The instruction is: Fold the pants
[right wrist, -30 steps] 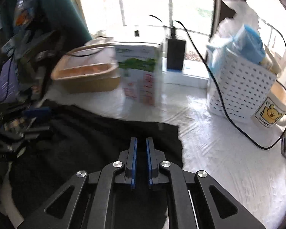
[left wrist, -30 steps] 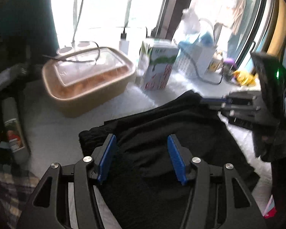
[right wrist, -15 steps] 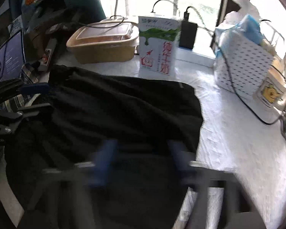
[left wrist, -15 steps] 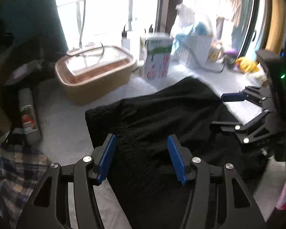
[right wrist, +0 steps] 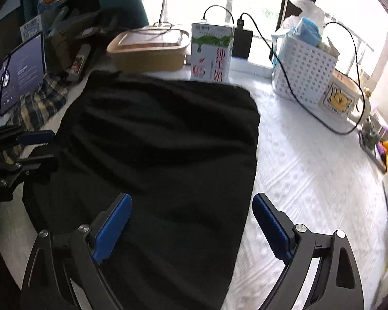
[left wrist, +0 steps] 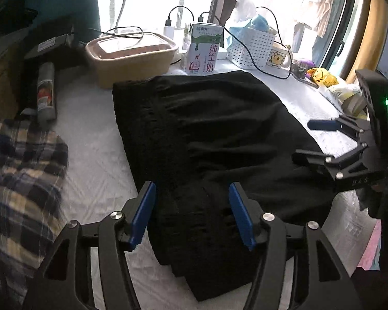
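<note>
With the black pants (left wrist: pixel 209 139) lying flat on the white table (right wrist: pixel 310 180) in front of the milk carton (left wrist: pixel 204 51), both grippers hover empty, left gripper (left wrist: pixel 191 217) opening and right gripper (right wrist: pixel 191 230) spread wide, so the next fold seems to call for pinching the near edge.

Pants (left wrist: pixel 209 129): matt black cloth, soft wrinkles. Table cover (right wrist: pixel 310 180): white textured cloth. Basket (right wrist: pixel 302 75): perforated white plastic.
</note>
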`<state>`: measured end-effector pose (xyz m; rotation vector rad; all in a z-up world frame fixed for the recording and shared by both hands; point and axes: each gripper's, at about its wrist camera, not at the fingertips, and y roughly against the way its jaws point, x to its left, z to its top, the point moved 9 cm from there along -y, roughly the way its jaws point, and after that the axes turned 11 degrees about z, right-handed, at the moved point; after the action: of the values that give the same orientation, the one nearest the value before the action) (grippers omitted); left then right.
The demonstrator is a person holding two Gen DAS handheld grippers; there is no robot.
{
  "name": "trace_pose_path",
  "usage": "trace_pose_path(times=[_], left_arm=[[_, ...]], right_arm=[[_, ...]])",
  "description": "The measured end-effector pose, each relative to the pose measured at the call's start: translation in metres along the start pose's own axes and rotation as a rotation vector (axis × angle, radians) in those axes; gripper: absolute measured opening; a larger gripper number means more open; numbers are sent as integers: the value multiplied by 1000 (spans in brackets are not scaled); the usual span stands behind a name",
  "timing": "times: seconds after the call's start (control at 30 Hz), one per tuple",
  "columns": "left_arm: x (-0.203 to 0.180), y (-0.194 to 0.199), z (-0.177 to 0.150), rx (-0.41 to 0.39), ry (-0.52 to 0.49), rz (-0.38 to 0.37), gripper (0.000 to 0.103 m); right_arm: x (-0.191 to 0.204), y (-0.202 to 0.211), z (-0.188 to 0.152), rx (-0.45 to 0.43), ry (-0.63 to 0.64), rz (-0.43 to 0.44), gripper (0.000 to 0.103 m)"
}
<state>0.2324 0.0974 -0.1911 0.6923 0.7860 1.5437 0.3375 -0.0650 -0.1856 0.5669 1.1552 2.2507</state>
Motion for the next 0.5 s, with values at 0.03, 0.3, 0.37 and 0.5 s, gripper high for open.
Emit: trace_pose_path(times=[0.03,0.3,0.37,0.5], left_arm=[[-1,0,-2,4,-5,6,63],[1,-8,-20,42,2,39,70],[-1,-6,-24,32,2,40,73],[-3,-2,-30,29,-7,51,74]], right_arm=[[1,-1,-5,4,-6,-2,95],[2,3,-31,-4,-44,-2,95],[2,6,-35,-7,-52,3,95],[3,12,-44,-15,-60,2,95]])
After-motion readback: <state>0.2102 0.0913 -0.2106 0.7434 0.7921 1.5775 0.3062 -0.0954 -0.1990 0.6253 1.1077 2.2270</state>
